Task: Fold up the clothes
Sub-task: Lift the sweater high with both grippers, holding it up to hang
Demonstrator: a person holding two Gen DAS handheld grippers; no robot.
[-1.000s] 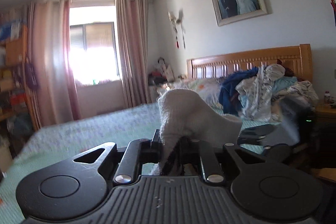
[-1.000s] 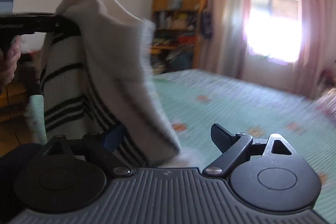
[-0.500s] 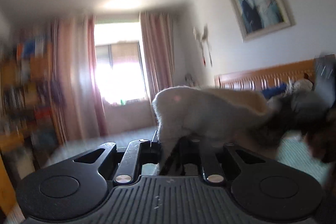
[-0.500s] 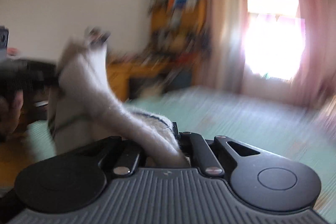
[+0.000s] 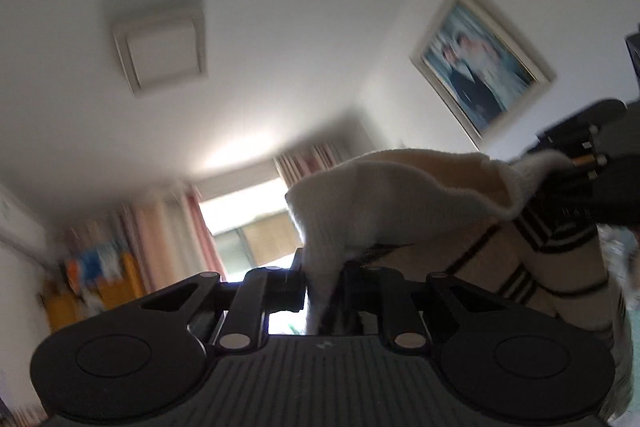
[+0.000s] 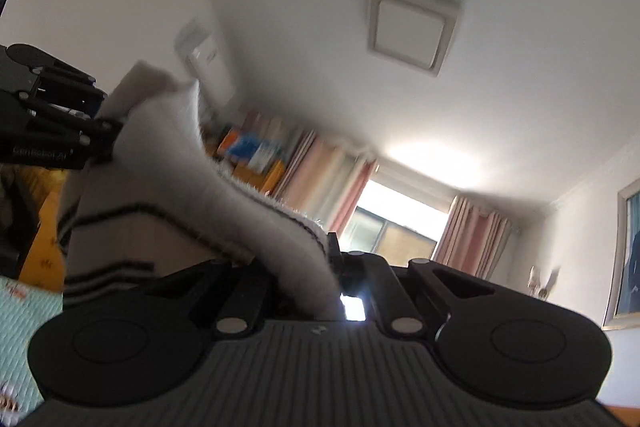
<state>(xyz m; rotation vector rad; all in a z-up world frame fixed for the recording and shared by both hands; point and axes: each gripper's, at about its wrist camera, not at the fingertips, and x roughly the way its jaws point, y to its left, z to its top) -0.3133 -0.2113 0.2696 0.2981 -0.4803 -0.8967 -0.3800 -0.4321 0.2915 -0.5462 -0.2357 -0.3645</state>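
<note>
A white knitted garment with black stripes (image 5: 404, 195) hangs in the air between my two grippers. My left gripper (image 5: 320, 267) is shut on one edge of it. My right gripper (image 6: 316, 259) is shut on another edge of the same garment (image 6: 168, 187). Each gripper shows in the other's view: the right one (image 5: 588, 163) at the right edge, the left one (image 6: 52, 131) at the left edge. Both cameras tilt up toward the ceiling. The striped cloth droops below the grippers.
A square ceiling lamp (image 5: 160, 55) is overhead. A framed wedding photo (image 5: 480, 67) hangs on the right wall. A window with pink curtains (image 6: 392, 223) lies ahead. A corner of the green bedspread (image 6: 24, 315) shows low left. A wall air conditioner (image 6: 204, 55) is at left.
Both grippers have risen and tilted upward, lifting the garment. The right gripper, open one second ago, closed on the garment. The bed has dropped out of view.
</note>
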